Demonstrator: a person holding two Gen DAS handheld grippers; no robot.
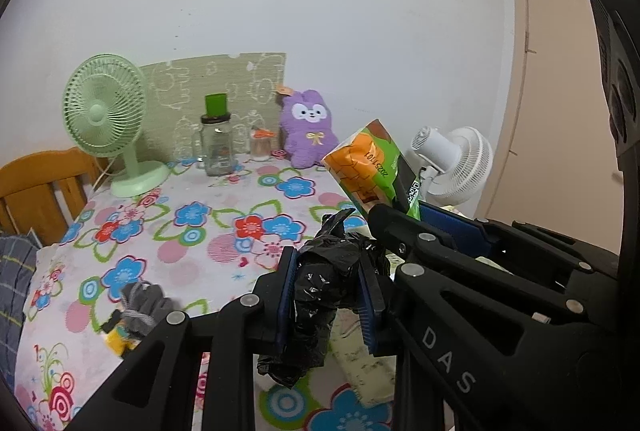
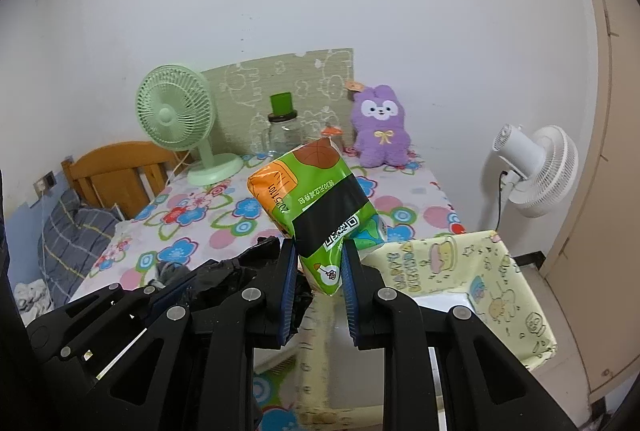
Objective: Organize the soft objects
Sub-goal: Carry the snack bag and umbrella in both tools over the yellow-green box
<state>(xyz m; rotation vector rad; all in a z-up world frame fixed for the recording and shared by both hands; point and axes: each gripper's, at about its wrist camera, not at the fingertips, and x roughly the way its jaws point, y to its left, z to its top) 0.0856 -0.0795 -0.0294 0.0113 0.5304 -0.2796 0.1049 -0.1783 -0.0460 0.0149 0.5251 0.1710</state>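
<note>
Left tongs (image 1: pixel 330 297) grip a crumpled black plastic bag (image 1: pixel 320 295); right tongs (image 2: pixel 318 285) grip a tissue pack (image 2: pixel 320 207). Lower each squarely into the yellow fabric bin (image 2: pixel 504 283) before releasing.

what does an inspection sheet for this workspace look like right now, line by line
surface: table under a floral cloth.
job's things: tissue pack held tilted over the yellow fabric bin; black plastic bag held up; purple plush upright at the back; grey cloth bundle near the front edge.
clutter: green fan, glass jar, small lidded jar.
grippers: left gripper shut on the bag; right gripper shut on the pack.
cables: one cord behind the green fan, one down from the white fan.
surroundings: white wall, wooden headboard, plaid bedding.
</note>
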